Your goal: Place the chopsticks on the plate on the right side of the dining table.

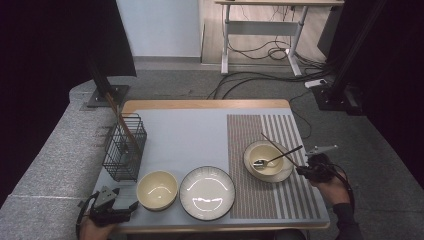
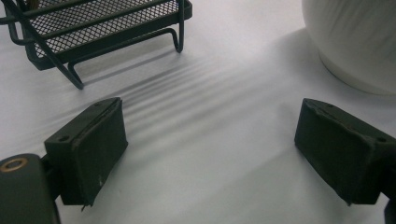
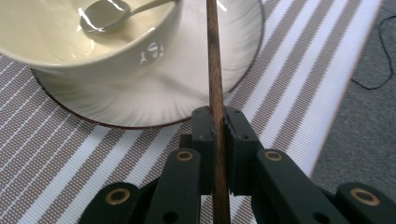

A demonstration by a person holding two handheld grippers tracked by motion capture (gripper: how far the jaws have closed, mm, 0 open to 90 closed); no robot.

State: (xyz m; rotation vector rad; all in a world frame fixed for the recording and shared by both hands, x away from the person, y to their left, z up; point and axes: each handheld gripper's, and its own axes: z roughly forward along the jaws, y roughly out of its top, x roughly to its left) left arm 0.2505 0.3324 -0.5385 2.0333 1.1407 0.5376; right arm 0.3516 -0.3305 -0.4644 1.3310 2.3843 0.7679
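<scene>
Clamped in the right gripper (image 3: pixel 217 122), a brown chopstick (image 3: pixel 214 60) slants over the bowl (image 1: pixel 266 156) holding a spoon (image 3: pixel 103 12) on the striped placemat (image 1: pixel 250 200); setting it down remains. Left gripper (image 2: pixel 210 149) rests open, empty, near the wire basket (image 1: pixel 124 147).

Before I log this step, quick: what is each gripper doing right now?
Left gripper: open, fingers wide apart over the bare table, holding nothing.
Right gripper: closed on a brown chopstick beside the bowl on its plate.
</scene>
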